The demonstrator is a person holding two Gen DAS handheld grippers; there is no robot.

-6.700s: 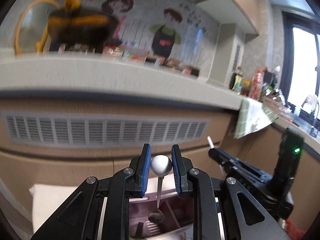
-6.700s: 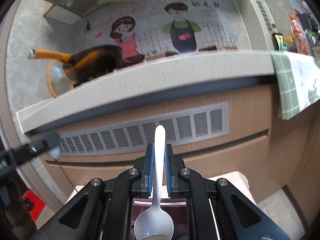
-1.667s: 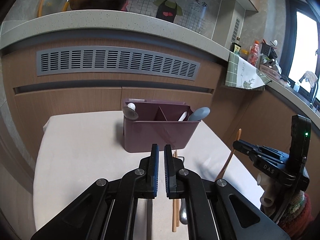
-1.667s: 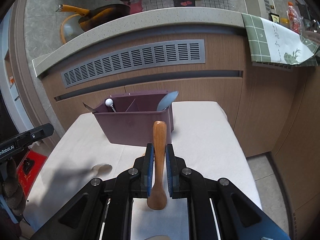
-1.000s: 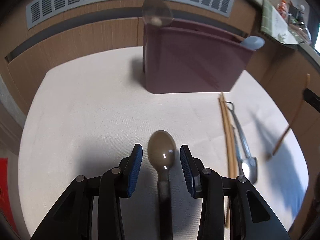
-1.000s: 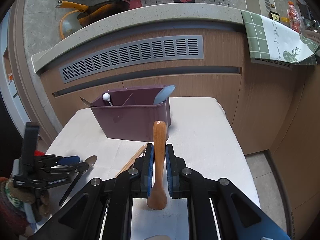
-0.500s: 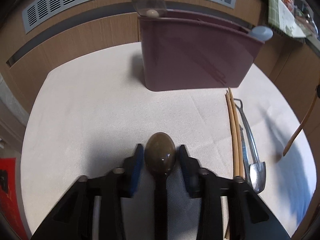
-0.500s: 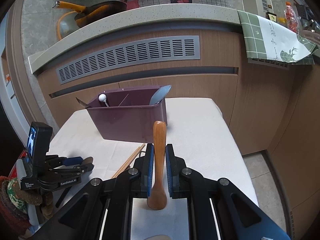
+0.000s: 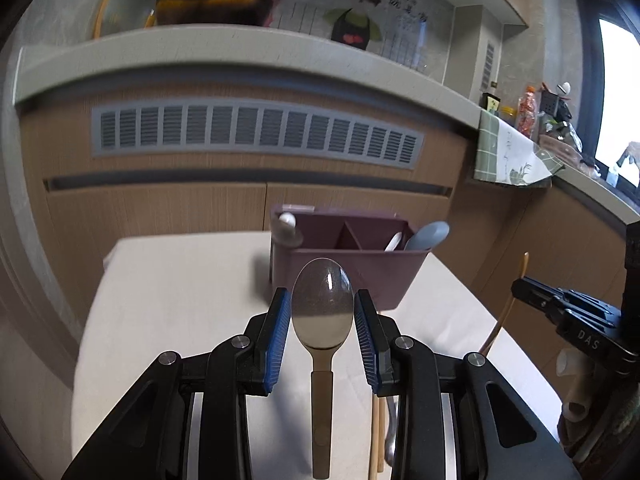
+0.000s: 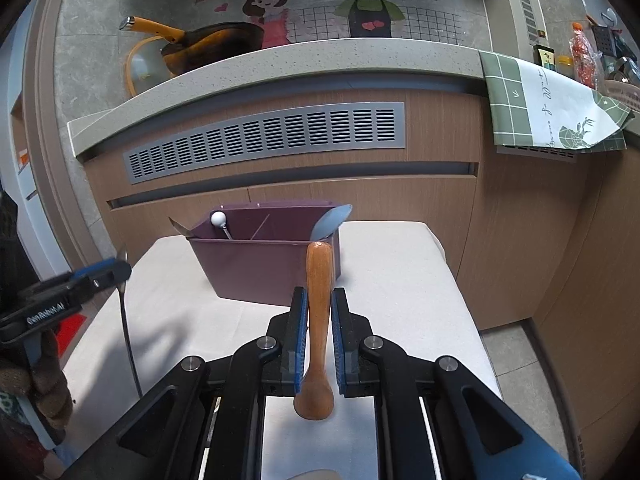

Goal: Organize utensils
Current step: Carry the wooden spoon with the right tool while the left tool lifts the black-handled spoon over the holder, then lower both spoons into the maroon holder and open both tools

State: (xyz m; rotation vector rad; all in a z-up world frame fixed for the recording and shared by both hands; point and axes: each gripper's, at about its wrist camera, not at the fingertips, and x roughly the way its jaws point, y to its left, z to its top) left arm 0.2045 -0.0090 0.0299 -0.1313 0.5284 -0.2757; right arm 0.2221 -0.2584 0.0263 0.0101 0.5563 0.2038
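Left tongs: we see them clamped on a dark spoon, bowl up at frame centre, handle running to the lower edge.
Right tongs: closed on a wooden spoon held upright, low in the centre of their view.
Purple bin: we find it on the white table, beyond both tongs, mid-frame, holding a ball-topped utensil at left and a grey spoon at right.
Chopsticks: lying on the table, lower centre-right of the left view, beside a metal utensil.
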